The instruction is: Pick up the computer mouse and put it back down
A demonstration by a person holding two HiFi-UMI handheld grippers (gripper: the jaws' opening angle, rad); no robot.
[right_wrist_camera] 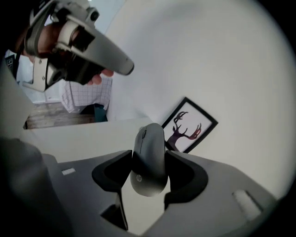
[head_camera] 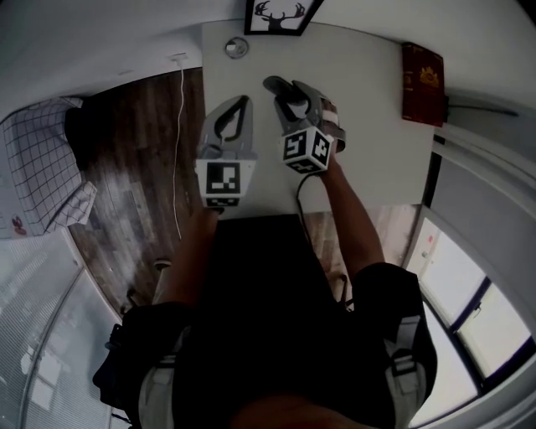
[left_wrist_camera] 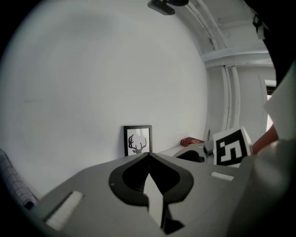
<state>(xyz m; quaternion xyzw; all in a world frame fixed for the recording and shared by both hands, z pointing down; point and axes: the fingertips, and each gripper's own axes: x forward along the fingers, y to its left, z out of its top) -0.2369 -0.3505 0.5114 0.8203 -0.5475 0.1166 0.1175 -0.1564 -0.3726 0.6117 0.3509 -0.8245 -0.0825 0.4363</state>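
Right gripper (right_wrist_camera: 149, 155) has its jaws clamped on the sides of the mouse (right_wrist_camera: 148, 171), held over the middle of the bench (head_camera: 368, 126), its nose pointing at 12 o'clock in the right gripper view. Left gripper (left_wrist_camera: 149, 155) sits at the mouse's 9 o'clock, jaws together, nothing between them. Deer picture (head_camera: 283, 15) stands at the bench's 12 o'clock edge.

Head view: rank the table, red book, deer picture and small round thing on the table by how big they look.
1. table
2. red book
3. deer picture, though the view's top edge cuts it off, so its place against the book is unsure
4. small round thing
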